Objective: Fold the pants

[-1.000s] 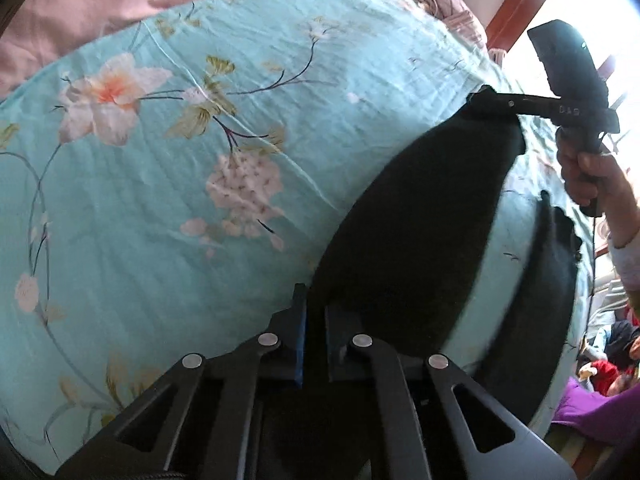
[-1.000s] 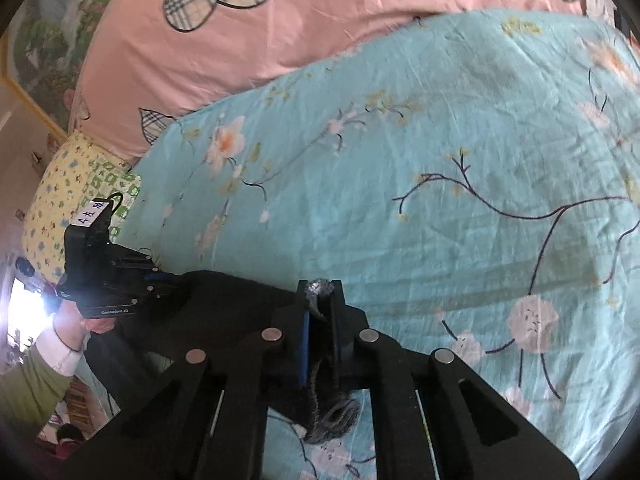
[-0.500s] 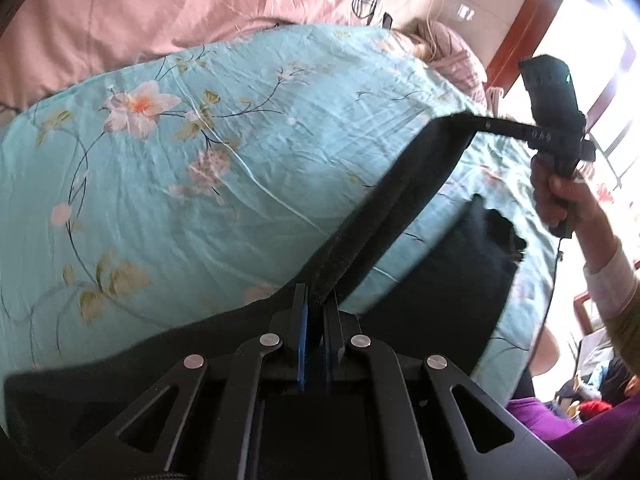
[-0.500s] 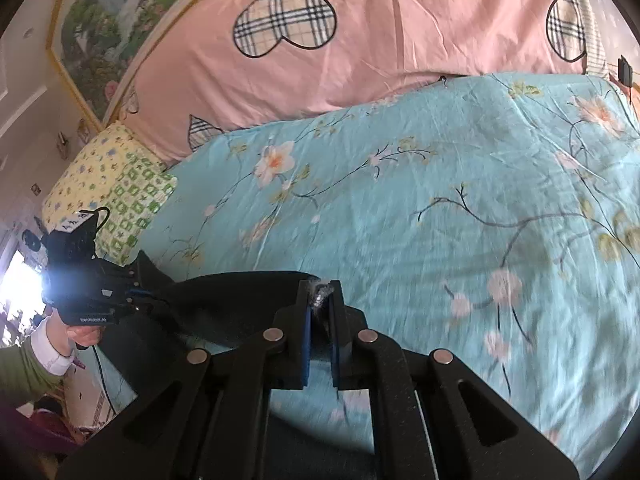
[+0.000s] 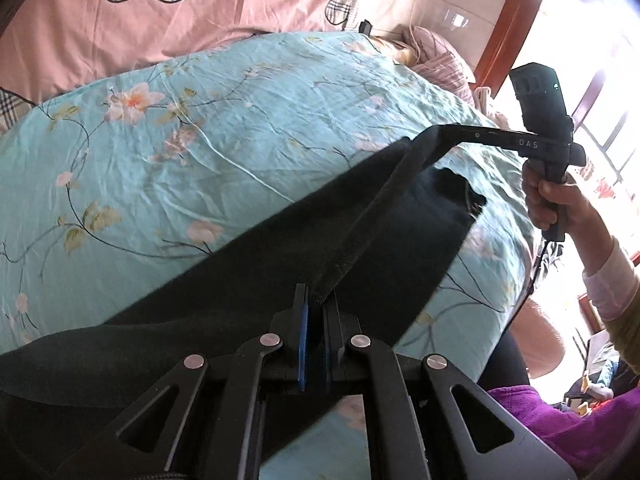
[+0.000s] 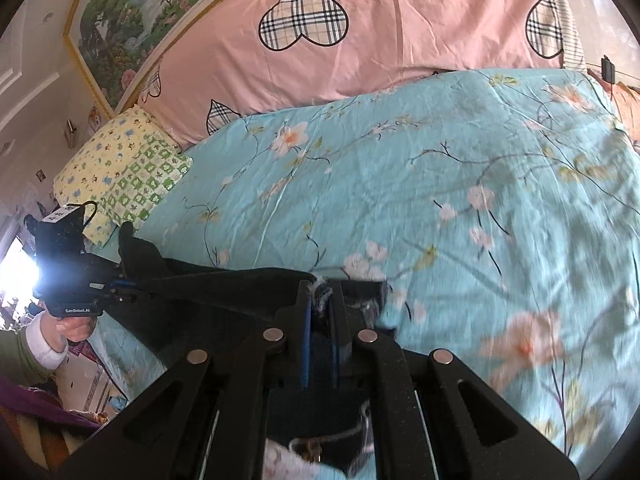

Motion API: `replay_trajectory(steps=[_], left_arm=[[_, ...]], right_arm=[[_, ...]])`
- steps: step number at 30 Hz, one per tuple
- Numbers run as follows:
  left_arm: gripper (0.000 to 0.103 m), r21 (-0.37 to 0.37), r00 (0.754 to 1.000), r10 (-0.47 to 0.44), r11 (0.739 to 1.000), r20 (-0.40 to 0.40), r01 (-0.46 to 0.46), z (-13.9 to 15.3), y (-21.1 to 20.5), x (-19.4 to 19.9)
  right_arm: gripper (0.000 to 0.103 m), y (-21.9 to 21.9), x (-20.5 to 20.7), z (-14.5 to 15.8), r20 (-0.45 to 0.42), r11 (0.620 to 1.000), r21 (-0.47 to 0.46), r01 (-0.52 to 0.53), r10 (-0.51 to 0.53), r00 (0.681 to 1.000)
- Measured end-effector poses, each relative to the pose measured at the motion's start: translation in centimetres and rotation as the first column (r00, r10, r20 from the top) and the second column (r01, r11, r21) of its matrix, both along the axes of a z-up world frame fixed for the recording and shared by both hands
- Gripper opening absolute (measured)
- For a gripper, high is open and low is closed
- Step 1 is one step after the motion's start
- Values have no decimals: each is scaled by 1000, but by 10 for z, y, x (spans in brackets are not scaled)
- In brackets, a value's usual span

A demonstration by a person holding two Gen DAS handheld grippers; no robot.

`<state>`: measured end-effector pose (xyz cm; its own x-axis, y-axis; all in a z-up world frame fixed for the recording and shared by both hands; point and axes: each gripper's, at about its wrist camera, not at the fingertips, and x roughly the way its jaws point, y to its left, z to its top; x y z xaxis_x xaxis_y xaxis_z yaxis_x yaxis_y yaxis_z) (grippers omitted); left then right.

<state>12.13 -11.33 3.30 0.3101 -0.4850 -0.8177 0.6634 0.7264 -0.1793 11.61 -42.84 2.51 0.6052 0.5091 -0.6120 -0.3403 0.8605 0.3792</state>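
A pair of black knit pants is held stretched above a turquoise floral bedsheet, one edge pulled taut between two handheld grippers. The left gripper is seen closed tightly on a fold of the dark fabric, its blue-lined fingers pressed together. The right gripper is likewise clamped on the cloth, a frayed grey tuft pinched at its tips, though motion blur there leaves the exact edge unclear. Part of the garment is draped on the sheet beneath. A pink quilt with plaid hearts and a yellow-green patterned pillow are visible behind.
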Motion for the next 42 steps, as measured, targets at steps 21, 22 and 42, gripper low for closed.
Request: replay_trajectory(steps=[21,22,42], left_arm=[[4,-47,997,38,998,-67,-41,-36,2,-27],[4,-49,997,39,998,-67,-42,-37,2,-28],[19,-82,986,120,988,-116,-130,-50,26,-51]], right_arm=[[8,-2,-44,-37,-56,996,-82,34,-39,998],[8,-2,-45,-36,-55,995,-88,34,-39,998],[59,6,-87,-11,-13,985,-120,123,-125,992]])
